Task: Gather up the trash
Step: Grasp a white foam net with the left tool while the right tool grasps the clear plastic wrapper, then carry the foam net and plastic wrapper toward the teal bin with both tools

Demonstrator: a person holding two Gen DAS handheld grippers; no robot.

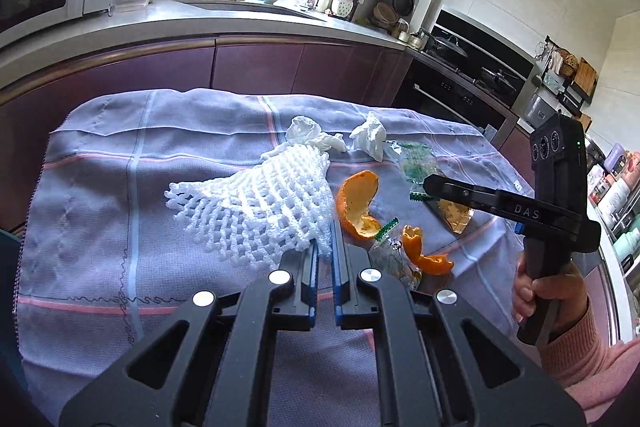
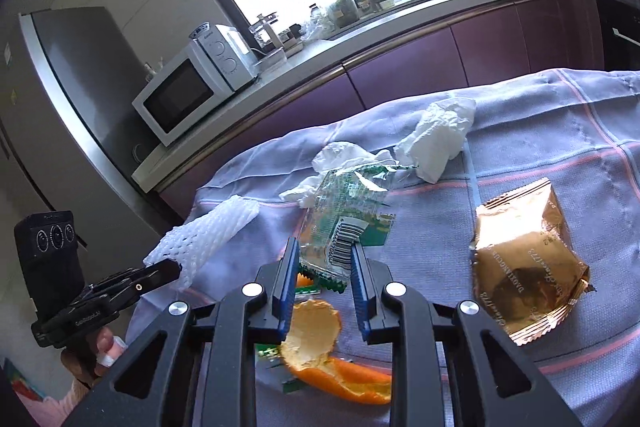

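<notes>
A white foam fruit net hangs lifted over the lilac checked tablecloth, its near corner pinched in my shut left gripper. My right gripper is shut on a clear wrapper with green print and a barcode, raised off the cloth. In the left wrist view the right gripper holds that wrapper to the right of the net. In the right wrist view the left gripper and the net show at left. Orange peels lie under the grippers.
On the cloth lie a gold snack packet, two crumpled white tissues, a smaller peel and another clear green-edged wrapper. Behind stand purple cabinets, a counter with a microwave, a fridge and an oven wall.
</notes>
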